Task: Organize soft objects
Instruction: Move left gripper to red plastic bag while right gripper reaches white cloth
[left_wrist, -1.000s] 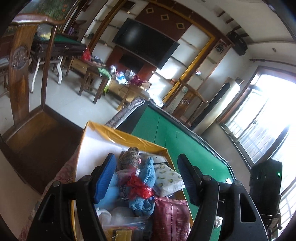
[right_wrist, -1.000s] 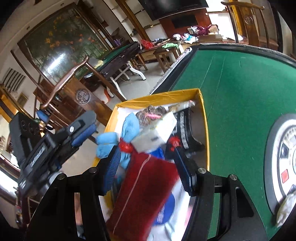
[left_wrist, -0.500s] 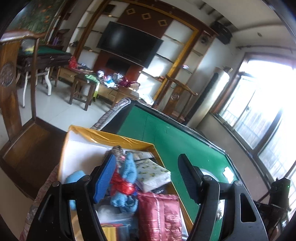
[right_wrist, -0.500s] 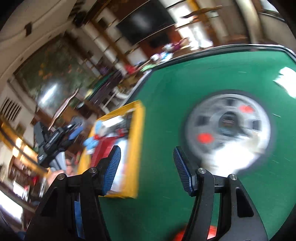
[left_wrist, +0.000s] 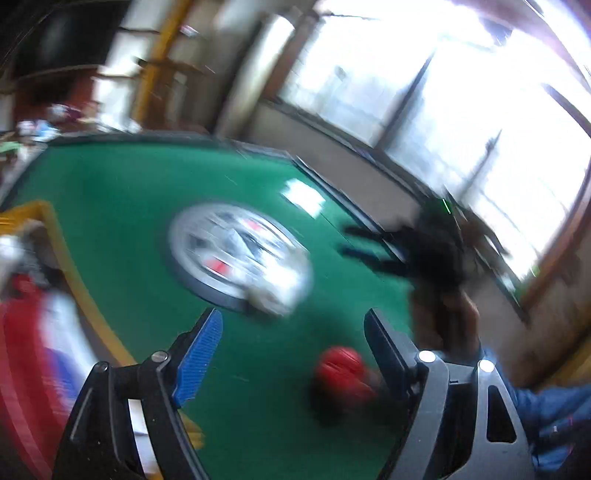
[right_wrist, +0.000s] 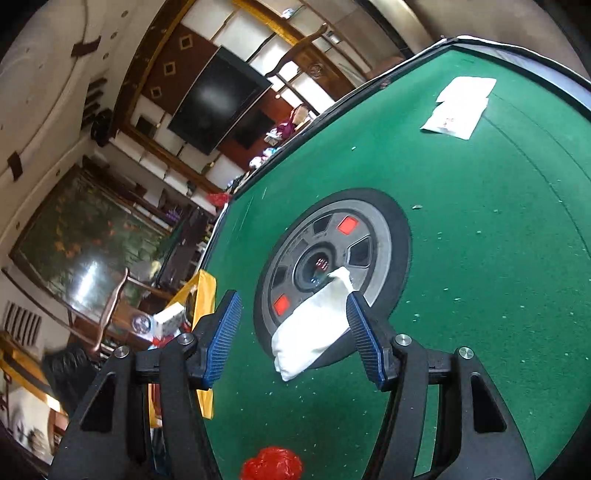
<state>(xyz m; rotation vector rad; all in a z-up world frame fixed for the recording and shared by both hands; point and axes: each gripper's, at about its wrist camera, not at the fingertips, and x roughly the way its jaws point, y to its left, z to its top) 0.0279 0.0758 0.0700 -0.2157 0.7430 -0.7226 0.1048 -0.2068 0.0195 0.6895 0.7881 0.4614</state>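
Right gripper (right_wrist: 293, 336) wide open, empty, closest to white pouch (right_wrist: 314, 326) lying diagonally on tabletop (right_wrist: 480, 258) hub, just ahead between jaws. Left gripper (left_wrist: 291, 354) open too, empty.

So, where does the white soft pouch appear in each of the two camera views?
Left wrist: white pouch, blurred, centre, on the near rim of the round grey hub.
Right wrist: white pouch, lower centre, between the open fingers.
Shared landmark: the hub.

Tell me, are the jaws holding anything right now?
No. The right gripper is open around the white pouch, not squeezing it. The left gripper is open too, above the green table.
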